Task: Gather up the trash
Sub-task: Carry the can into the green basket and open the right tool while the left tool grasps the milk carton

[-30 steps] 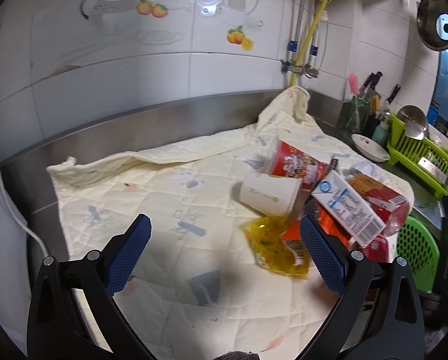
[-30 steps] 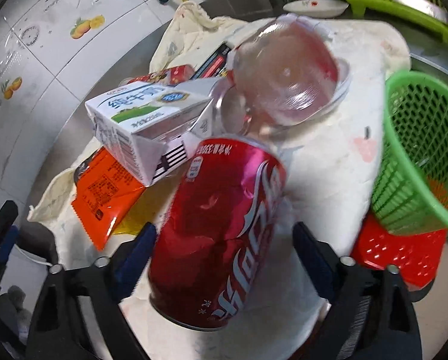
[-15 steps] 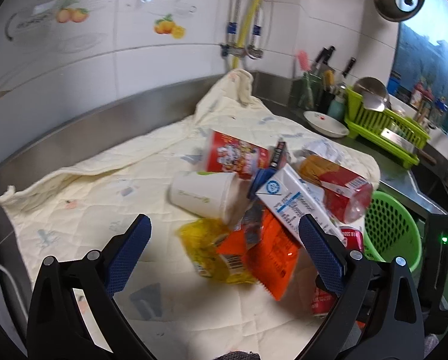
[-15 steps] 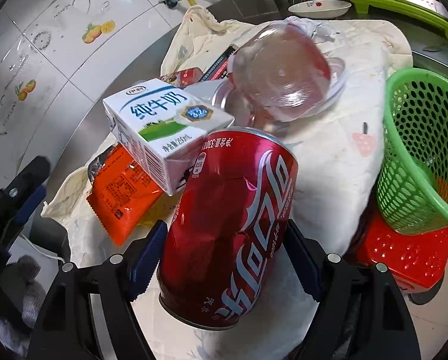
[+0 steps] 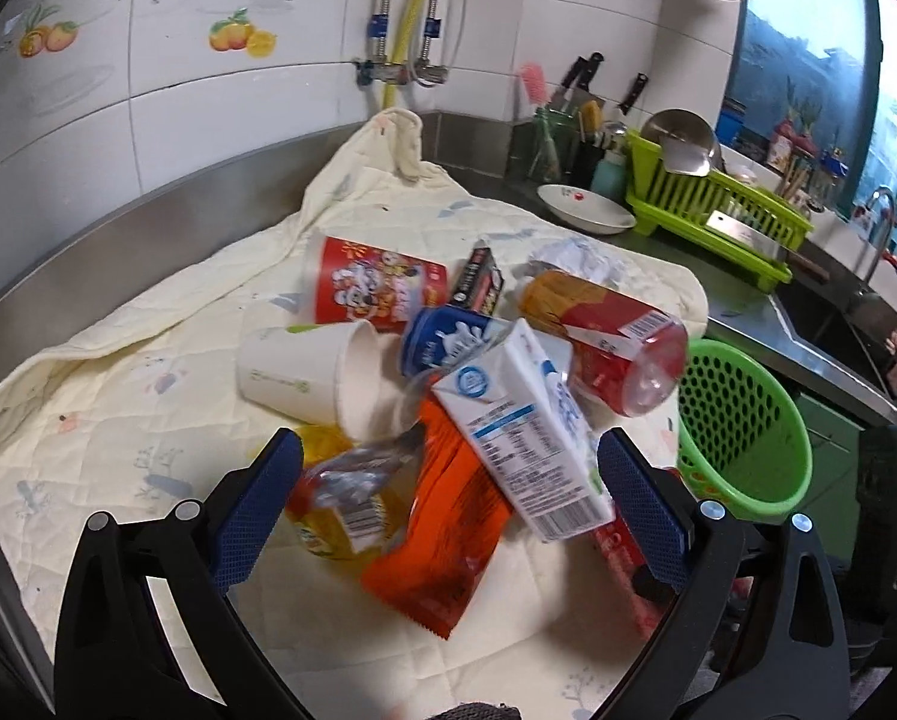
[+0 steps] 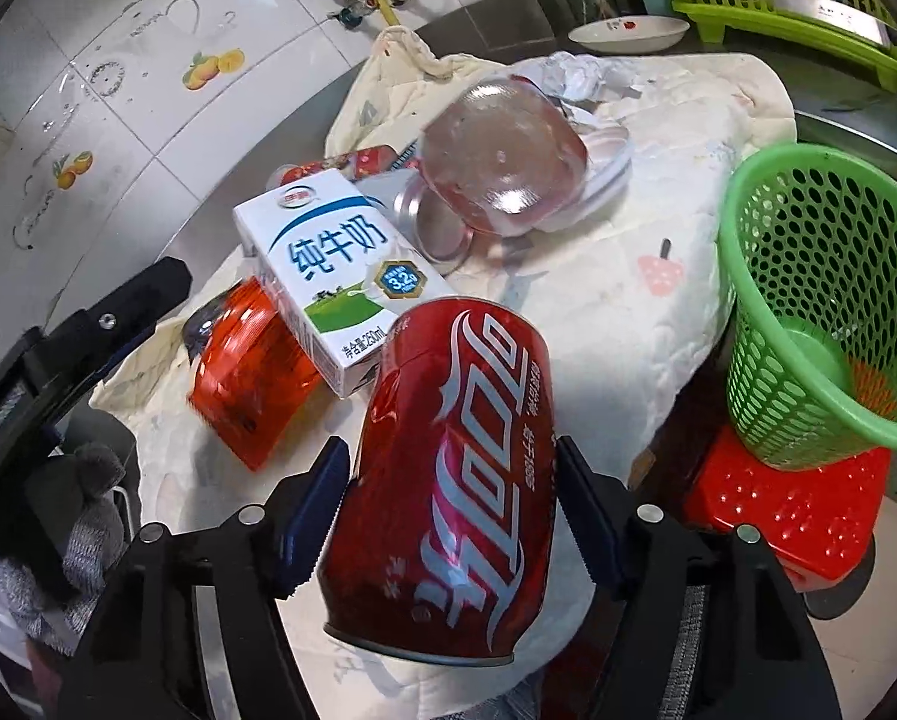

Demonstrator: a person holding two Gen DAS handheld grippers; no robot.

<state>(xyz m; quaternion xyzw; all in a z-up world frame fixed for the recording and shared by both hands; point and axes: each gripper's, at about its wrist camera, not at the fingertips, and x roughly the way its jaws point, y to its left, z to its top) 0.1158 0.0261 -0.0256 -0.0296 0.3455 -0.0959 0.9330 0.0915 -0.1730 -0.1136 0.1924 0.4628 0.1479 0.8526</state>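
quilted cloth, one green basket

We read "纯牛奶", "3.2g" and "250mL" on the milk carton; just beside it, the red can bears Coca-Cola's Chinese script.

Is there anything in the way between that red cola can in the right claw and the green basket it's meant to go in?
Nothing visible does. The right gripper has just been closing its jaws on the red cola can, and the pads now press its sides. The green basket stands open-topped beside the cloth, with only bare cloth between them.
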